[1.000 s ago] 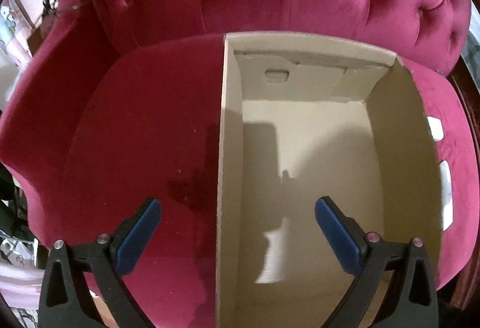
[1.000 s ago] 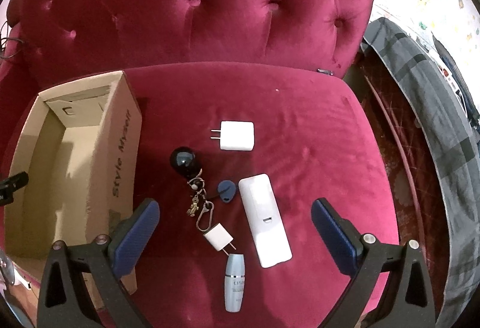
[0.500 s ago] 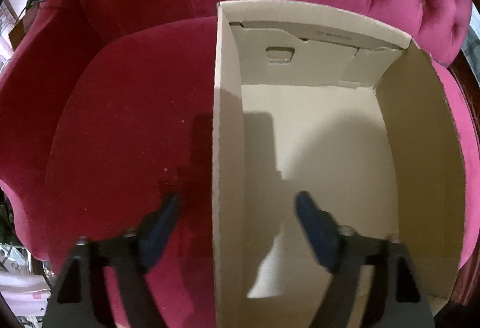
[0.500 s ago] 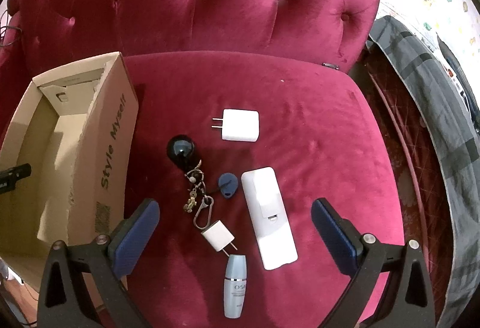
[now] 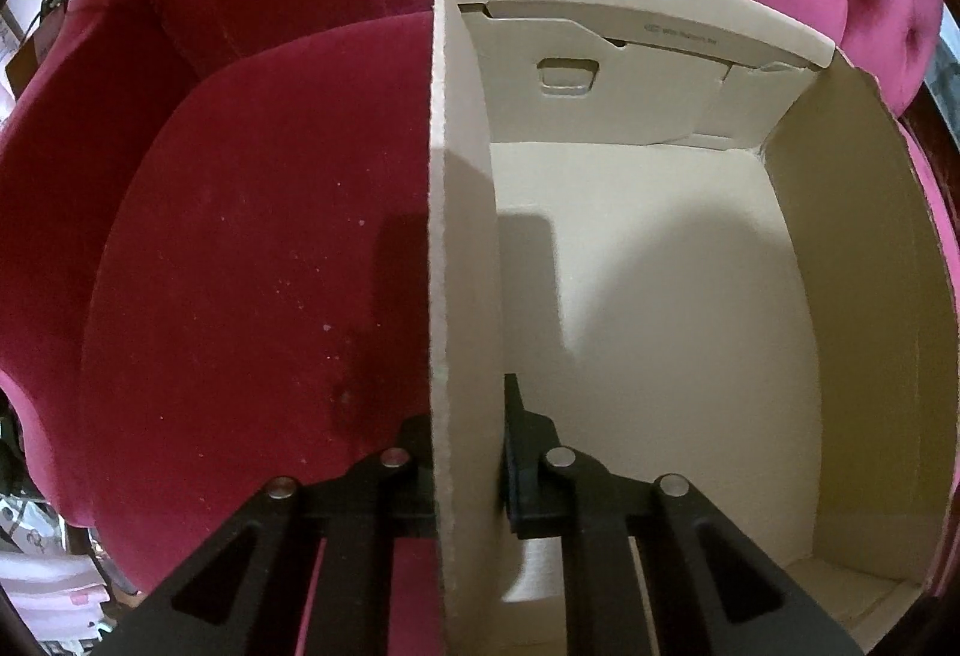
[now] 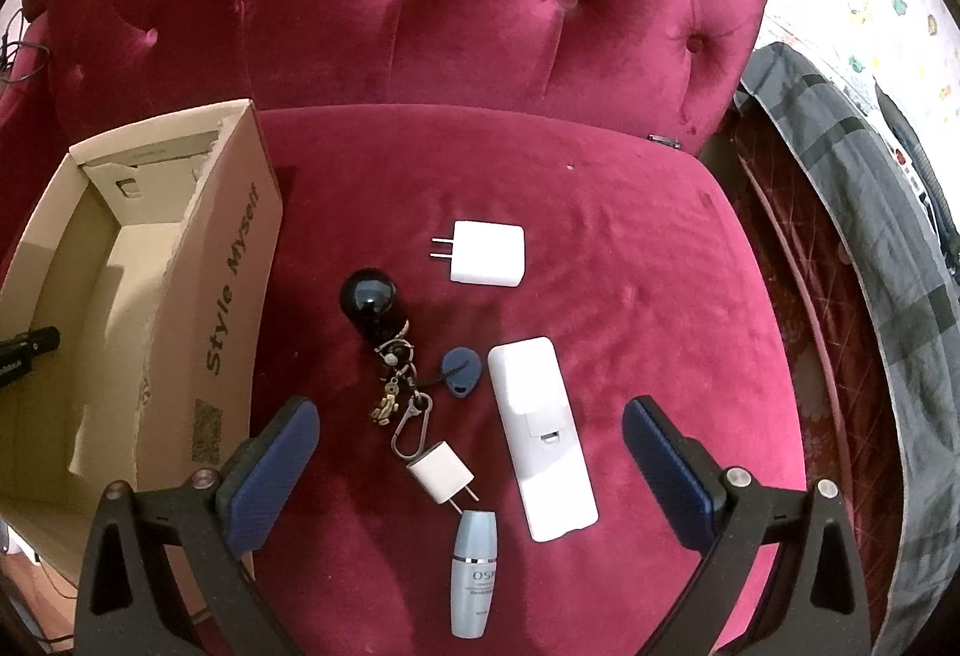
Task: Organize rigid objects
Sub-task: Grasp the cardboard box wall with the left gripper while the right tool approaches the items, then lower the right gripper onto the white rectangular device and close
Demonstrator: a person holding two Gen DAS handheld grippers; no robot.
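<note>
While a crimson tufted armchair (image 6: 456, 26) fills both views, the scene reads left to right as follows.

Left gripper: the left gripper (image 5: 468, 452) is clamped on the left wall of the cardboard box (image 5: 462, 236), one black finger outside the wall and one inside it.
Cardboard box: it stands open-topped on the left part of the seat cushion (image 6: 630, 248), its inside bare in both views, with "Style Myself" printed on the brown side that faces the loose items.
Black ball: the black ball (image 6: 367, 294) lies just right of the box, joined to a bunch of key rings with a small charm and a carabiner (image 6: 414, 425).
Blue fob: the blue fob (image 6: 461, 373) rests between the key rings and the remote.
Large charger: the large white charger (image 6: 489, 261) lies behind the group, prongs pointing left.
Small charger: the small white charger (image 6: 440, 479) sits at the carabiner's near end, prongs toward the camera.
Bottle: the pale blue bottle (image 6: 474, 572) lies nearest the camera, just below the small charger.
Remote: the white remote (image 6: 540, 434) lies lengthwise, right of the fob.
Right gripper: the right gripper (image 6: 468, 452) hovers over these items, blue pads wide apart and holding nothing.
Far right: a grey checked cloth (image 6: 870, 212) drapes beside the chair.
</note>
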